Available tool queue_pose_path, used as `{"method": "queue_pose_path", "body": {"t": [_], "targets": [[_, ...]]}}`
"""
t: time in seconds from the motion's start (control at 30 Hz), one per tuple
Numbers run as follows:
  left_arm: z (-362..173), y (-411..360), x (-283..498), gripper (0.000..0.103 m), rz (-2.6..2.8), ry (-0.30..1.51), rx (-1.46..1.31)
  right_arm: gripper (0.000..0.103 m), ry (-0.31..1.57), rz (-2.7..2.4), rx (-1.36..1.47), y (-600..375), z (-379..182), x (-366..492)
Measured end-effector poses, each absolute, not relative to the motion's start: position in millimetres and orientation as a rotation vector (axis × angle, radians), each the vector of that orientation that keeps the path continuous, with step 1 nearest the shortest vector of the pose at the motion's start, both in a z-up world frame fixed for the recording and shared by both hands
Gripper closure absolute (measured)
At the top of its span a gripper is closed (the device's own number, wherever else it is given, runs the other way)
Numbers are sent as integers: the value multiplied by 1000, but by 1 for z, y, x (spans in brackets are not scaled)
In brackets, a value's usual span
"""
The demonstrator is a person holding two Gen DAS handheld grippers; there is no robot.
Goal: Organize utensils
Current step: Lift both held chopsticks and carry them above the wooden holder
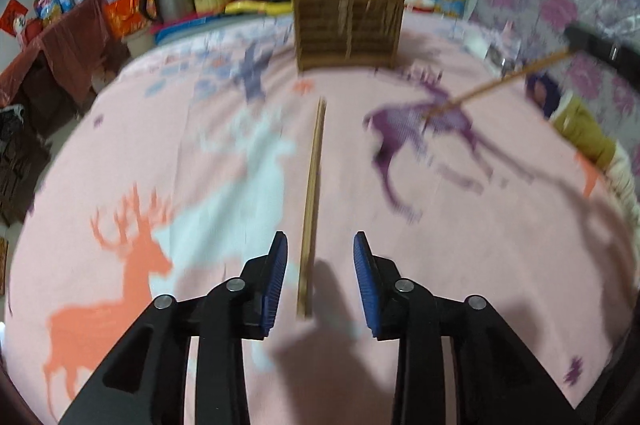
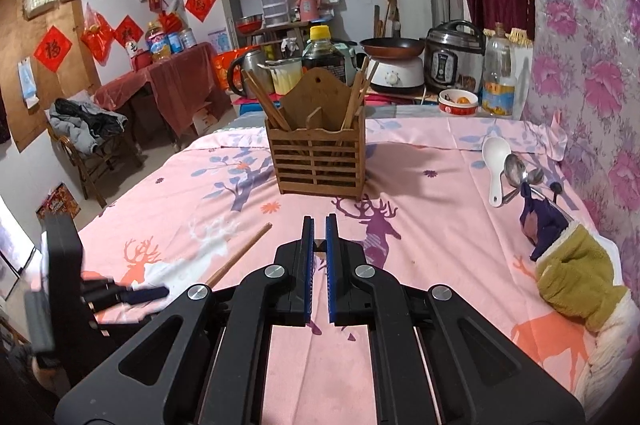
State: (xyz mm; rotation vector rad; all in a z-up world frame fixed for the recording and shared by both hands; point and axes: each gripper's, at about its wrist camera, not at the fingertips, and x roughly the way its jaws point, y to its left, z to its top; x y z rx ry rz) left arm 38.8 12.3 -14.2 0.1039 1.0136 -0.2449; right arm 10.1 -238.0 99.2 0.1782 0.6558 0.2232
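A pair of brown wooden chopsticks (image 1: 313, 201) lies on the pink deer-print counter (image 1: 460, 265) between the parted pads of the left gripper (image 1: 320, 281), untouched. The right gripper (image 2: 319, 245) is clamped on a single chopstick (image 1: 496, 85), which the left wrist view shows slanting above the cloth. The slatted wooden holder (image 2: 320, 161) stands farther back, with chopsticks upright in it.

The wooden utensil holder (image 2: 320, 155) stands mid-table on the tablecloth (image 2: 432, 225), chopsticks upright in it. One chopstick (image 1: 312, 209) lies before it; spoons (image 2: 508, 169) lie to its right.
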Motion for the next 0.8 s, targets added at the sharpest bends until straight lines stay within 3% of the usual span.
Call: {"method": "queue_pose_path", "body": {"t": [0.13, 0.2, 0.23, 0.4, 0.8], "targets": [[-30, 21, 31, 69, -255, 1049, 90, 96, 654, 225, 187, -239, 98, 9], [-31, 21, 29, 83, -287, 1051, 88, 96, 653, 226, 193, -240, 97, 7], [-33, 19, 29, 97, -287, 1058, 94, 96, 653, 226, 195, -241, 97, 6], [-11, 16, 25, 98, -287, 989, 87, 96, 652, 224, 205, -245, 97, 3], [101, -16, 57, 98, -335, 763, 88, 97, 604, 236, 189, -240, 125, 14]]}}
